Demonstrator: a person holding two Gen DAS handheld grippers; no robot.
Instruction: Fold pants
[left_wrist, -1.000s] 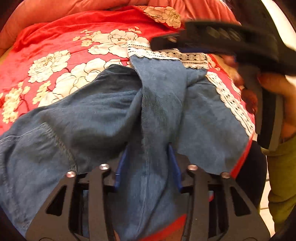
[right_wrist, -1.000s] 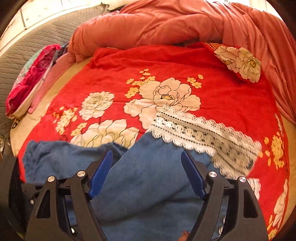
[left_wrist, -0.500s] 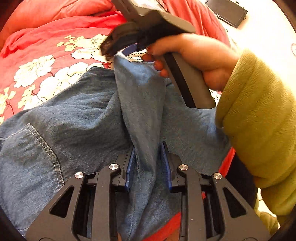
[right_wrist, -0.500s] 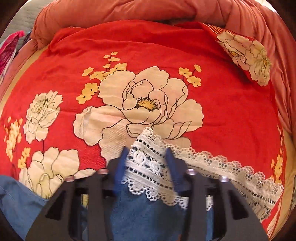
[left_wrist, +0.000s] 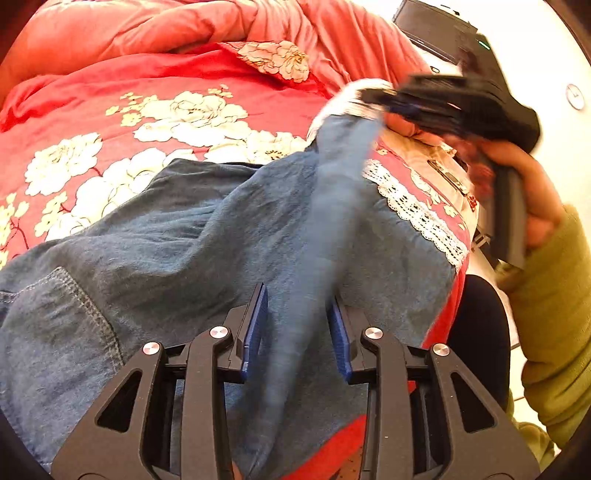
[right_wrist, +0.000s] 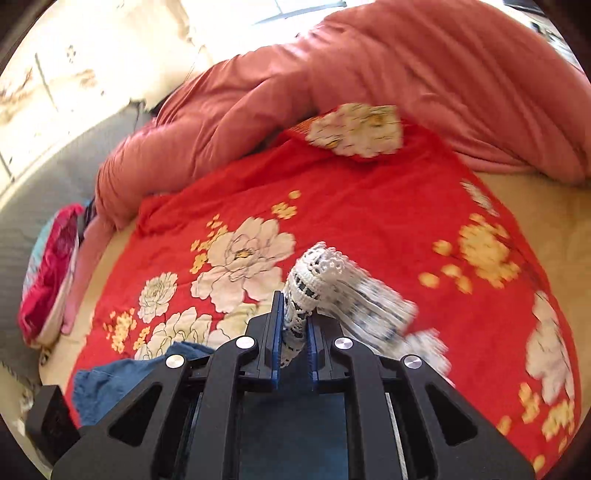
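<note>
Broadly, a red floral bedspread (right_wrist: 369, 206) covers the bed, with a salmon quilt (right_wrist: 332, 81) bunched along its far side and a pink patterned bundle (right_wrist: 51, 280) off at the left edge. Across the near part of the bedspread lie the blue denim pants (left_wrist: 155, 258), spread out with a stitched pocket (left_wrist: 66, 317) showing at the near left; one leg is lifted off the bed into a blurred ridge running between the two grippers. Each leg ends in a white lace cuff (right_wrist: 314, 280); the second cuff lies flat near the bed's right edge.

The right gripper (right_wrist: 293, 336) is clamped on the lace cuff of the raised leg, its blue pads (right_wrist: 275, 332) pinching the lace into a narrow upright fold. The left gripper (left_wrist: 295, 321) straddles the same leg nearer the seat; its jaws stand apart with denim running between them, and whether they press the cloth I cannot tell.

By the look of it the denim is soft and limp, fairly light, draping rather than holding a crease. The lace is open and delicate, so it may snag or stretch; a hold on the denim hem just behind it seems safer, with the second grip at the waistband
</note>
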